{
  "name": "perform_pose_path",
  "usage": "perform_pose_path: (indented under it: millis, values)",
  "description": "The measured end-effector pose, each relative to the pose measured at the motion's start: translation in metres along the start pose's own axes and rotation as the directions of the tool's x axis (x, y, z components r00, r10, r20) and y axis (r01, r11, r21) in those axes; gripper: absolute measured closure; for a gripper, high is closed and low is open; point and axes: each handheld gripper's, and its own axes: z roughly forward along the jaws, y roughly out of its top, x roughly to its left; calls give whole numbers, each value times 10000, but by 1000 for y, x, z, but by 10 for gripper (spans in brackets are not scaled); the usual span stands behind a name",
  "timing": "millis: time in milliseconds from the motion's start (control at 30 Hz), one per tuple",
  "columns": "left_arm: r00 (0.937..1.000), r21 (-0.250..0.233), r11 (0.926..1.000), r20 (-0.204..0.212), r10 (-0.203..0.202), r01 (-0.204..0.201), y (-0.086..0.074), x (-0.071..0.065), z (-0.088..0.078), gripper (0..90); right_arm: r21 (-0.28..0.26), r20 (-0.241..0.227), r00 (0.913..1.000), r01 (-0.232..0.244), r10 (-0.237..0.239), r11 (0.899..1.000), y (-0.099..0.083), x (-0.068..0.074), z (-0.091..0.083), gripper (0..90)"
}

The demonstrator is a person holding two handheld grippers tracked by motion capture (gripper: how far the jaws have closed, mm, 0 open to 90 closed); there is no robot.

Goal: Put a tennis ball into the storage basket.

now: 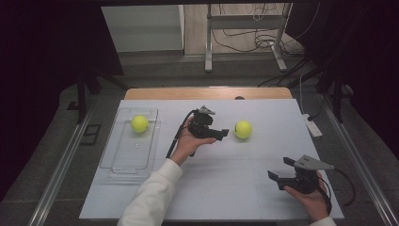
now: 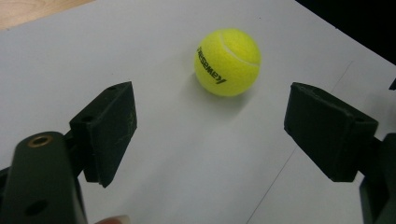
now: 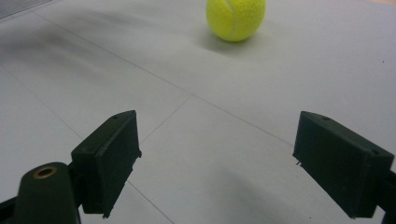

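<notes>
A yellow tennis ball (image 1: 243, 129) lies on the white table top (image 1: 221, 188) right of centre. My left gripper (image 1: 222, 134) is held just to its left, jaws pointing at it and open. In the left gripper view the ball (image 2: 227, 62) lies a short way ahead of the jaws, with nothing between them. A second tennis ball (image 1: 139, 124) rests in the clear tray (image 1: 117, 162) at the left. My right gripper (image 1: 280, 172) hovers open near the front right of the table; in its own view the ball (image 3: 236, 17) lies far ahead.
The clear plastic tray takes up the table's left side. A wooden strip (image 1: 207, 93) borders the far edge. Beyond it stand a metal frame (image 1: 244, 37) and cables on the floor. A white power strip (image 1: 312, 125) lies off the right edge.
</notes>
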Motion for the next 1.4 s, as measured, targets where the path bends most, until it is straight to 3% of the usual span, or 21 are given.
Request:
perform_pose_path:
  millis: [1133,1400]
  values:
    - [9996,334,9990,-38,296,-294,18,-16,30,178,-21,-28,10000,-25,25,10000,-1,-1,-1,147]
    - [9998,423,9989,-68,207,-204,20,-17,37,178,-9,-25,10000,-12,12,10000,-1,-1,-1,147]
